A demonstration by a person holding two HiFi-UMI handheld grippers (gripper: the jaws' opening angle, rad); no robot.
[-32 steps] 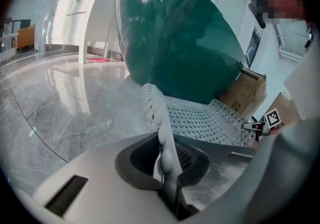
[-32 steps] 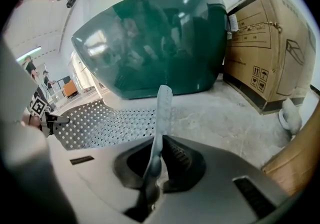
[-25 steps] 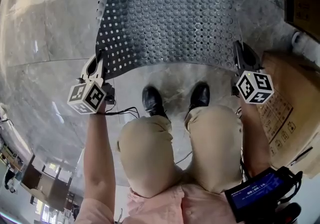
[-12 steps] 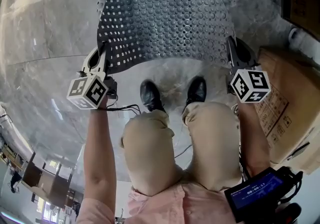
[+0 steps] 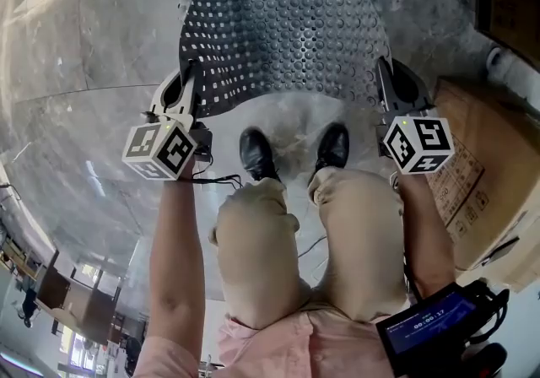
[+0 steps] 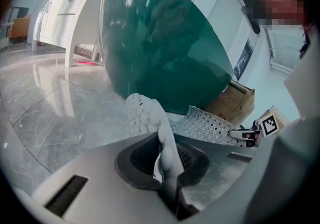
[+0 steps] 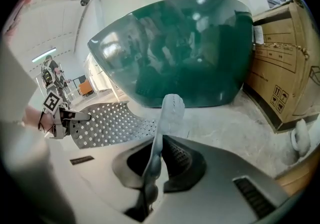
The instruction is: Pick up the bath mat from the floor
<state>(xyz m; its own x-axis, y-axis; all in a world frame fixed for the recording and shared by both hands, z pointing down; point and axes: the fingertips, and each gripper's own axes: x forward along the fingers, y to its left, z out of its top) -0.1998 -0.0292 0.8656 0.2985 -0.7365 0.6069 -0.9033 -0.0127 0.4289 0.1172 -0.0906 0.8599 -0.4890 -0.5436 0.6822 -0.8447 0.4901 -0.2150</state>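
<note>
**Change from the earlier frame.** The left gripper (image 5: 187, 85) has moved inward towards the right gripper (image 5: 386, 81), which is almost where it was. The grey perforated rubber bath mat (image 5: 287, 26) now spans a narrower gap, and its near edge bows upward more between the two grippers.

**Jaw state.** In the left gripper view, the jaws are closed on the near left corner of the mat, which stands up from between them as a curled fold. In the right gripper view, the jaws are closed on the near right corner, which rises as a thin upright strip.

**Materials and shapes.** The mat is flexible, covered in round studs and pierced with rows of small square holes. It hangs from both grippers over the polished grey marble floor (image 5: 76, 72), ahead of the person's black shoes (image 5: 256, 153). Brown cardboard boxes (image 5: 472, 165) stand at the right.

**Limits of view.** The far edge of the mat is cut off at the top of the head view, so contact with the floor there cannot be determined. A glossy dark green curved object (image 7: 185, 53) fills the background of both gripper views; its identity is unclear.
</note>
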